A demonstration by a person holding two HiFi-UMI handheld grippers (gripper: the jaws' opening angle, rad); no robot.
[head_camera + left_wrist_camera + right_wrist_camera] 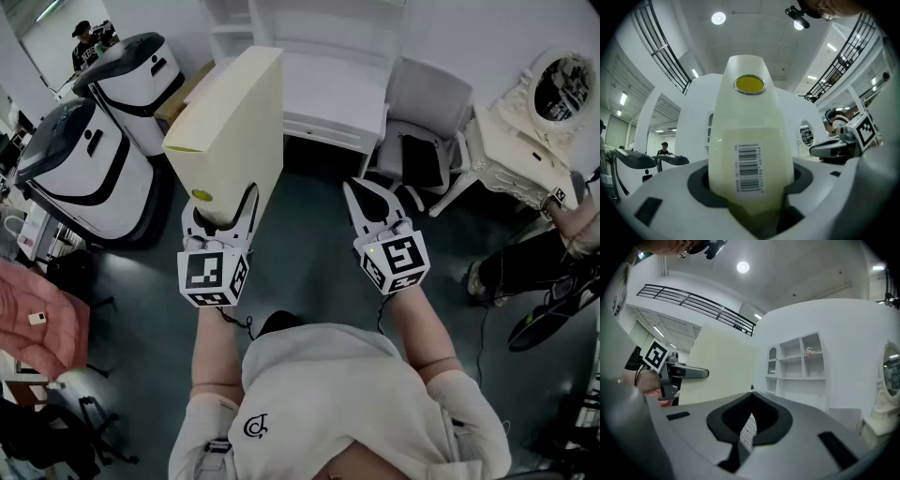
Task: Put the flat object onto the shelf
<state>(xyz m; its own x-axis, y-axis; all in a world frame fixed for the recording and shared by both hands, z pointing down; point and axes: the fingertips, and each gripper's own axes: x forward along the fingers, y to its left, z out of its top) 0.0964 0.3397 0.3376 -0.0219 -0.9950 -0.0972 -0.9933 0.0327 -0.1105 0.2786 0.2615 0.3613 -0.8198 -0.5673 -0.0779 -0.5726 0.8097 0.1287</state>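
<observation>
From the head view I see my left gripper [222,214] clamped on the lower edge of the flat object [230,117]. It is a cream-coloured slab held upright and well off the floor, just short of the white shelf [319,56] ahead. Only the bottom of that unit shows here, so I take it for the shelf with some caution. My right gripper [354,190] hangs beside the slab and touches nothing. In the left gripper view the slab's barcoded end fills the gap between the jaws, which press on it from both sides. In the right gripper view the jaws meet with nothing between them; the shelf's open compartments stand ahead and the slab is to the left. I judge the pickup done and the carry in hand. Reaching the shelf, setting the slab on it and letting go are left.
</observation>
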